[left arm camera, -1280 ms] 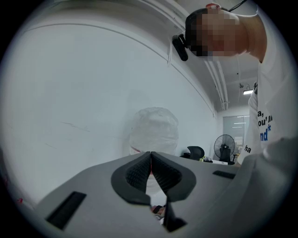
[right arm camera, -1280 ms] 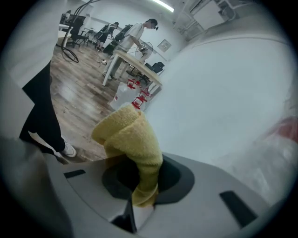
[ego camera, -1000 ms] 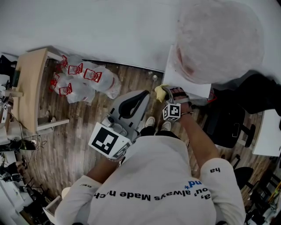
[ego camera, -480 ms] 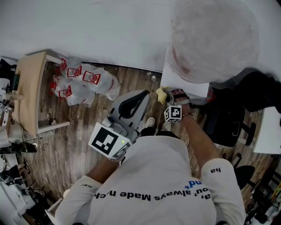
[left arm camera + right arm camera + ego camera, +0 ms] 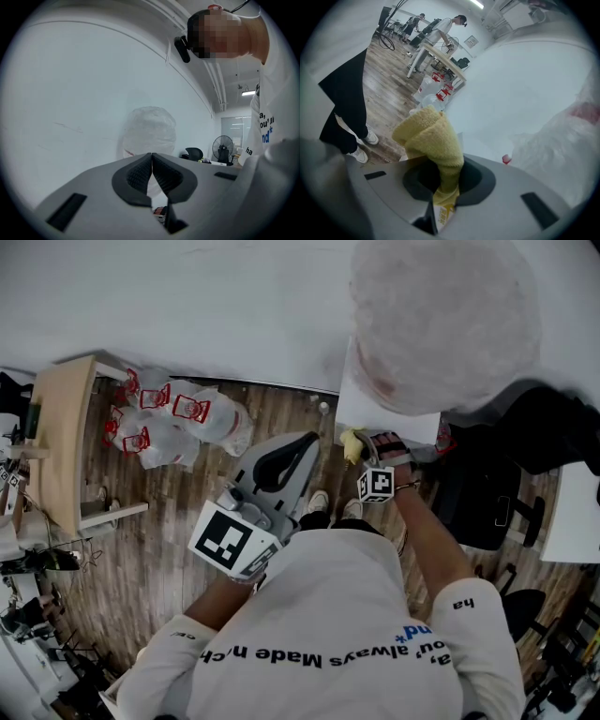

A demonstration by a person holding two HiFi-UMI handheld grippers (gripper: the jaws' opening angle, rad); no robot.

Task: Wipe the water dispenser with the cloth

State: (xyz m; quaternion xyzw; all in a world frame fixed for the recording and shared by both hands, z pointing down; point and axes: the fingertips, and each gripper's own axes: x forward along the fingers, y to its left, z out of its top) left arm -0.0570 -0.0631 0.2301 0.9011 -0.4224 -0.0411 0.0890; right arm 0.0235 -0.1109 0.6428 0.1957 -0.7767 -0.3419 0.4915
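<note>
Yellow cloth (image 5: 431,140) beside the water dispenser (image 5: 394,423)
The right gripper (image 5: 446,183) has its jaws pinching the cloth, bunched end poking beyond them; the left gripper (image 5: 151,161) has its jaws pressed together on nothing.

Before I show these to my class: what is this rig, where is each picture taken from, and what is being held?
No robot here: a person holds a two-jaw gripper in each hand. One picture comes from a camera on the person's head, looking down; the other two come from cameras riding on the grippers. The right gripper is shut on a yellow cloth, by the white dispenser, whose bottle is wrapped in plastic. The left gripper is shut and holds nothing. Bags lie on the wooden floor.
</note>
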